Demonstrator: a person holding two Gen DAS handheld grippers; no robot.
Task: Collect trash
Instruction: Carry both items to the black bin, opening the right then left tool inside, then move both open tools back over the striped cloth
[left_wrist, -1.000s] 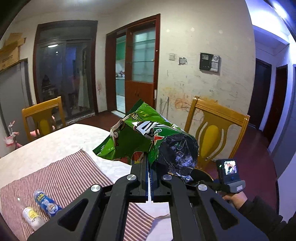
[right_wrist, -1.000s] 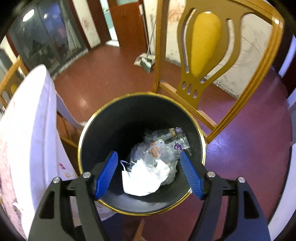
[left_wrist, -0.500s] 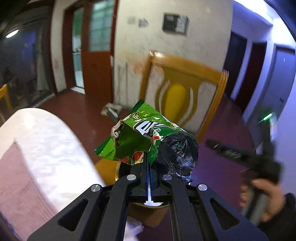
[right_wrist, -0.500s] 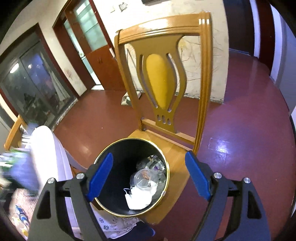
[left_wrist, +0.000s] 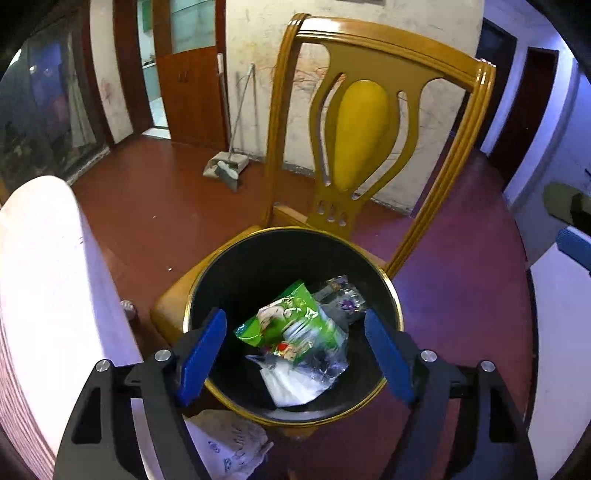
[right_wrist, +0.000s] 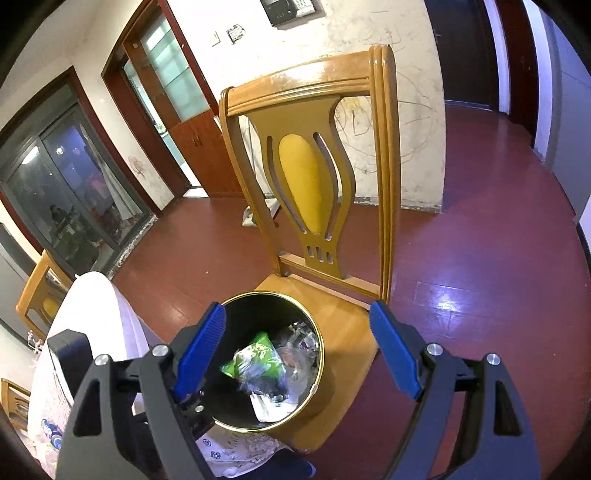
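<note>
A black trash bin with a gold rim (left_wrist: 395, 306) stands on the seat of a wooden chair (left_wrist: 362, 122). The green snack bag (left_wrist: 295, 321) lies loose inside it, on top of a white mask (left_wrist: 291, 384) and clear wrappers. My left gripper (left_wrist: 293, 317) hangs over the bin; its jaws are opening, wide apart, with nothing pressed between the blue pads. In the right wrist view the bin (right_wrist: 317, 365) and the green bag (right_wrist: 255, 356) sit below my right gripper (right_wrist: 297, 312), which is open and holds nothing, higher and further back.
A table with a white cloth (left_wrist: 44, 295) borders the bin on the left. Small bottles (right_wrist: 50, 432) lie on that table. A broom and dustpan (left_wrist: 225, 166) lean at the far wall. Red-brown floor (right_wrist: 480, 258) spreads to the right of the chair (right_wrist: 314, 184).
My left gripper swung from the table over to the bin, tipped down and opened; the green bag dropped into the bin. My right gripper rose and drew back from the bin.
</note>
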